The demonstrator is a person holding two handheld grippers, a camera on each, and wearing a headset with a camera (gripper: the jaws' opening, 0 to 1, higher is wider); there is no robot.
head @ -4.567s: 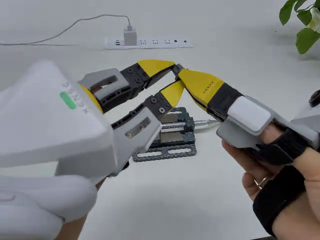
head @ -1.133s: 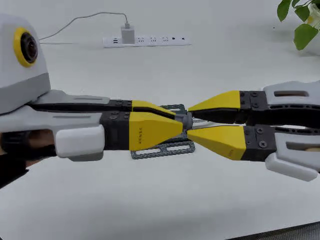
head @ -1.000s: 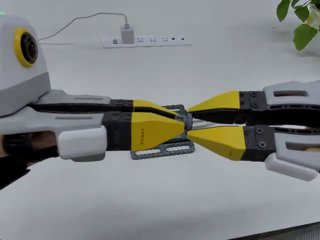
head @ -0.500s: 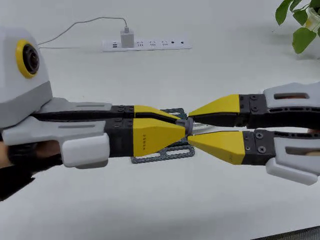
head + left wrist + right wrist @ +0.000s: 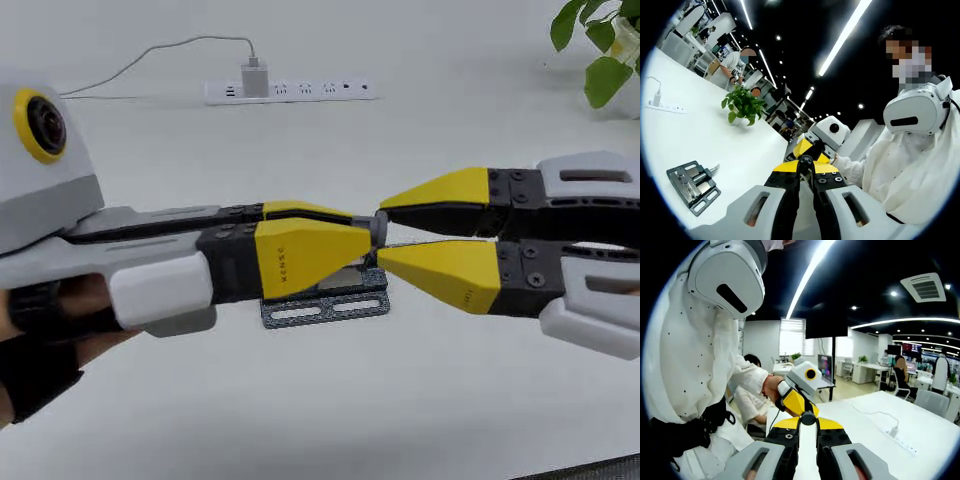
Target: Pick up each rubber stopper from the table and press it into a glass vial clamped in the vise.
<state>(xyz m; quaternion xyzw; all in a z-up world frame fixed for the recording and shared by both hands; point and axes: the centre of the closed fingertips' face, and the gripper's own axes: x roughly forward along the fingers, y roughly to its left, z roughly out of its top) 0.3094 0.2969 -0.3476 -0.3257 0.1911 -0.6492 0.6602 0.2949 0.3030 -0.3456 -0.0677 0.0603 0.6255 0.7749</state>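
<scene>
A small grey rubber stopper (image 5: 378, 228) hangs in the air between the tips of both grippers, which meet nose to nose above the table. My left gripper (image 5: 371, 234) reaches in from the left, jaws closed to a point against the stopper. From the right comes my right gripper (image 5: 382, 236), its yellow jaws pinching the stopper from above and below. The stopper (image 5: 805, 161) sits as a dark knob at my left jaw tips, and likewise the stopper (image 5: 808, 417) at my right ones. Under the tips stands the dark metal vise (image 5: 325, 303), also the vise (image 5: 692, 185); its opening is mostly hidden.
A white power strip (image 5: 295, 88) with a plugged charger (image 5: 257, 74) lies at the back of the white table (image 5: 330, 400). A green plant (image 5: 600, 50) stands at the back right. The table's front edge (image 5: 590, 468) runs along the lower right. People sit in the background.
Both grippers stay tip to tip with the stopper between them. The pair sits slightly higher and further right over the vise; the head view has also shifted a little.
</scene>
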